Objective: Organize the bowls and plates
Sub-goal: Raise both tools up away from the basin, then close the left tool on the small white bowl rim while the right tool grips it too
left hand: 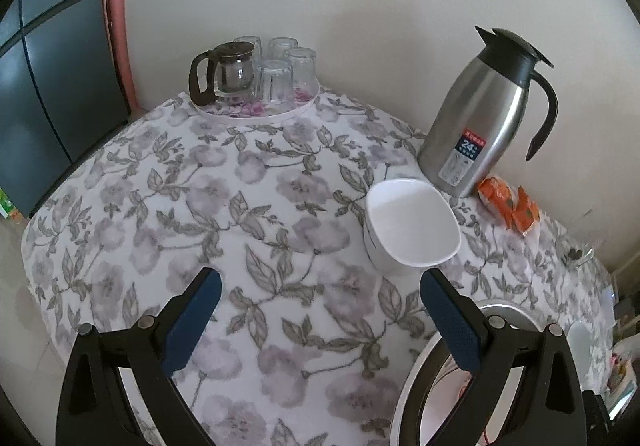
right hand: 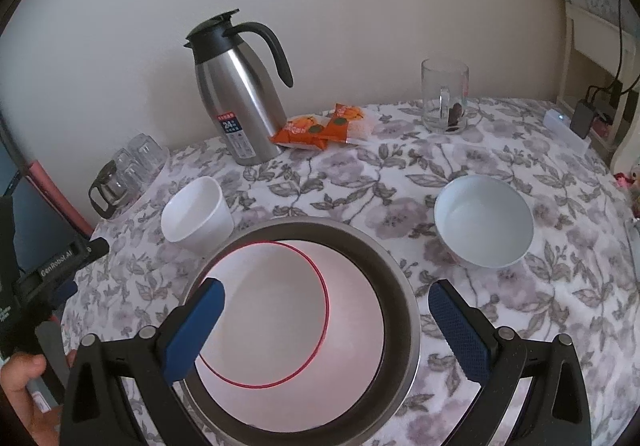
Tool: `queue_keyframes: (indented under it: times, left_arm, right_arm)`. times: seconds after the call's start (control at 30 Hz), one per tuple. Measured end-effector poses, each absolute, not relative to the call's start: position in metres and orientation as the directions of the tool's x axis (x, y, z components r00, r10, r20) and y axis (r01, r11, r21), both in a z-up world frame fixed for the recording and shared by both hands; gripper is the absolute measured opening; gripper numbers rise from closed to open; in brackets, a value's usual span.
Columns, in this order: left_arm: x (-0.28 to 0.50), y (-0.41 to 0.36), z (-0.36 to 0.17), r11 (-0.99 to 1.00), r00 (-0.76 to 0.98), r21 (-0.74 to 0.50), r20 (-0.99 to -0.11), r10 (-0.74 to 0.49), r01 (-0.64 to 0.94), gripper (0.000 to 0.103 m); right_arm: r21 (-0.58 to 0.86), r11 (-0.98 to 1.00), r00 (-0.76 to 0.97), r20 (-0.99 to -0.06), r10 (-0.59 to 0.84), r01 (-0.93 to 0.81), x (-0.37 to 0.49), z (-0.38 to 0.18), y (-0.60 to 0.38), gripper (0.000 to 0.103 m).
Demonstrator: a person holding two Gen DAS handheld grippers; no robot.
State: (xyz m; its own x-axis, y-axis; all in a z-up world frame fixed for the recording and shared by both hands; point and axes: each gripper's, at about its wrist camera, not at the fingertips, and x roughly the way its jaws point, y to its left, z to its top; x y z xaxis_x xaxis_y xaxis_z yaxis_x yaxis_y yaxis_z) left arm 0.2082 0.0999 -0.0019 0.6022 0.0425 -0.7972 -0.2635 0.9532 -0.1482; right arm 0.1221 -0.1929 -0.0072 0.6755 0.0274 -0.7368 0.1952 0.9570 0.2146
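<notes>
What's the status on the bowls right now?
Left gripper open, empty. Right gripper open over red-rimmed bowl nested in metal basin. Two white bowls loose; nothing blocking.

my left gripper [left hand: 320, 286] tilts downward, jaws spread wide with nothing between the blue pads [left hand: 192, 322]. my right gripper [right hand: 326, 300] tilts down too, jaws wide apart and gripping nothing. my left hand [right hand: 20, 386] grips its handle at the lower left.

We see each gripper [right hand: 326, 330] as a black frame with silver screws and two blue, dimpled pads [right hand: 456, 334]. White "GenRobot.AI" lettering marks the left gripper [right hand: 52, 266], beside a bare hand [right hand: 20, 378].
</notes>
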Motion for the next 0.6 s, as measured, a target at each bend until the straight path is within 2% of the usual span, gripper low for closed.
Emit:
queue_keyframes:
  times: [0.33, 0.6]
  left_arm:
    - [0.216, 0.121, 0.005, 0.936, 0.607, -0.2, -0.794, 0.017, -0.288, 0.1]
    - [0.226, 0.121, 0.007, 0.929, 0.607, -0.284, -0.79, -0.085, -0.239, 0.1]
  right_arm:
    - [0.215, 0.962, 0.714, -0.699, 0.029, 0.171, 0.12, 0.02, -0.18, 0.103]
    - [0.241, 0.961, 0.716, -0.694, 0.075, 0.133, 0.146, 0.057, -0.162, 0.103]
